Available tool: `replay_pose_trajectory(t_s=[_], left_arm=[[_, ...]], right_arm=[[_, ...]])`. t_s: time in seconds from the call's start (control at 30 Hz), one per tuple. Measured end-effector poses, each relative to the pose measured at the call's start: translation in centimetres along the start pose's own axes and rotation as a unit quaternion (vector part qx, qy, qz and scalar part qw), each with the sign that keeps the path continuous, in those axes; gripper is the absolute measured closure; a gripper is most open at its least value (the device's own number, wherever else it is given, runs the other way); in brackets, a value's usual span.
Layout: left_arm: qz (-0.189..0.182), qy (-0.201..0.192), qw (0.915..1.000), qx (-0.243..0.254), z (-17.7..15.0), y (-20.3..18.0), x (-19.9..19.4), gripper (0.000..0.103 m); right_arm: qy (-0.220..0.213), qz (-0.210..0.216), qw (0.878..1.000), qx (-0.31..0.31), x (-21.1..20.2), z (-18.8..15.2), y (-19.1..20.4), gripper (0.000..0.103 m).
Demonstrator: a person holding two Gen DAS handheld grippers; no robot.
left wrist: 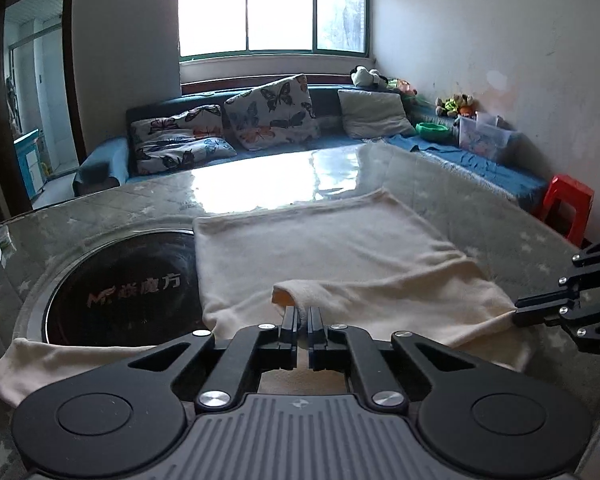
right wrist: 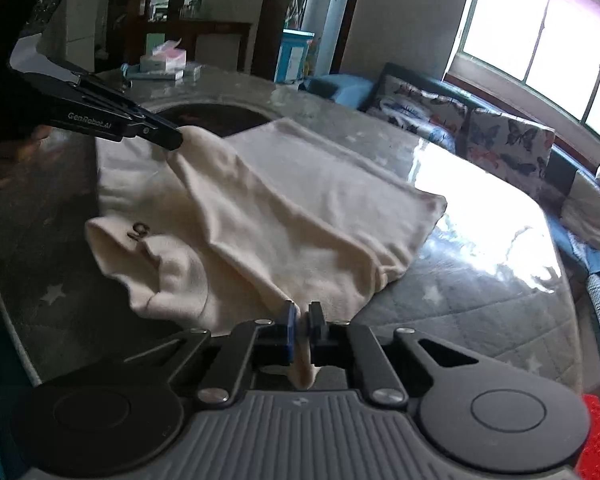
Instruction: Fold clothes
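Note:
A cream garment (left wrist: 320, 248) lies spread on the glass-topped table (left wrist: 140, 200), also in the right wrist view (right wrist: 300, 208). My left gripper (left wrist: 303, 312) is shut on a fold of its near edge, lifting it a little. It shows at the upper left of the right wrist view (right wrist: 176, 138). My right gripper (right wrist: 302, 312) is shut on another edge of the garment, cloth hanging between the fingers. It enters the left wrist view at the right (left wrist: 518, 312). The cloth stretches between the two grippers. A small dark mark (right wrist: 138, 232) shows on a folded part.
A round black hotplate inset (left wrist: 128, 280) sits in the table, partly under the garment. A sofa with butterfly cushions (left wrist: 268, 112) runs behind the table. A red stool (left wrist: 568, 208) stands at the right. Boxes (right wrist: 164, 62) lie on the table's far end.

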State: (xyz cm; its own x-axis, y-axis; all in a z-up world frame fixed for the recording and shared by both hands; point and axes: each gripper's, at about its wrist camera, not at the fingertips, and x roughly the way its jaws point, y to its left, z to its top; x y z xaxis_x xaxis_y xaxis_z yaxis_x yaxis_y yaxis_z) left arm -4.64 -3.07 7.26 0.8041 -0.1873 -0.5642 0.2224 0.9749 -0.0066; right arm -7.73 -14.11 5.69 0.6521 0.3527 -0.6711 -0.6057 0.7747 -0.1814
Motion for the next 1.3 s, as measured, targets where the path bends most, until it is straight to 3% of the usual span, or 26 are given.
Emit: replay_pose_trajectory(t_s=[0.1, 0.2, 0.3, 0.4, 0.63, 0.83, 0.97, 1.03, 1.1, 1.3], left_arm=[[-0.003, 0.007, 1.0, 0.005, -0.8, 0.0, -0.4, 0.098], [0.004, 0.05, 0.9987, 0.011, -2.4, 0.2, 0.7, 0.094], [0.012, 0.068, 0.9976, 0.012, -3.2, 0.7, 0.7, 0.091], [0.017, 0.053, 0.9983, 0.014, -2.9, 1.3, -0.2, 0.076], [-0.015, 0.019, 0.9997, 0.002, -1.0, 0.2, 1.1, 0.075], [-0.016, 0.05, 0.9983, -0.025, -0.9, 0.3, 5.7, 0.076], [-0.016, 0.041, 0.9984, -0.036, -1.0, 0.9, 5.7, 0.076], [-0.011, 0.033, 0.9989, -0.032, -1.2, 1.0, 4.8, 0.067], [-0.003, 0.024, 0.9993, -0.029, -1.6, 1.1, 3.7, 0.05], [0.02, 0.016, 0.9997, 0.001, -3.6, 1.1, 1.2, 0.034]], right_arm=[[0.002, 0.003, 1.0, -0.004, -0.8, -0.3, -0.1, 0.098], [0.008, 0.011, 1.0, -0.005, -1.0, -0.5, -0.2, 0.097], [0.014, 0.021, 1.0, -0.005, -1.0, -0.5, -0.3, 0.093], [0.013, 0.031, 0.999, -0.001, -1.4, -0.1, -0.7, 0.091], [-0.012, 0.0, 0.999, 0.045, 1.0, 2.3, -2.7, 0.085], [0.001, -0.016, 0.996, 0.093, 4.5, 2.0, -3.8, 0.085], [0.007, -0.024, 0.993, 0.118, 5.2, 1.5, -4.7, 0.086], [0.003, -0.027, 0.993, 0.115, 4.7, 1.6, -4.4, 0.083], [-0.004, -0.019, 0.995, 0.103, 4.0, 1.6, -3.7, 0.062], [-0.01, -0.002, 0.998, 0.059, 3.4, 2.3, -0.7, 0.048]])
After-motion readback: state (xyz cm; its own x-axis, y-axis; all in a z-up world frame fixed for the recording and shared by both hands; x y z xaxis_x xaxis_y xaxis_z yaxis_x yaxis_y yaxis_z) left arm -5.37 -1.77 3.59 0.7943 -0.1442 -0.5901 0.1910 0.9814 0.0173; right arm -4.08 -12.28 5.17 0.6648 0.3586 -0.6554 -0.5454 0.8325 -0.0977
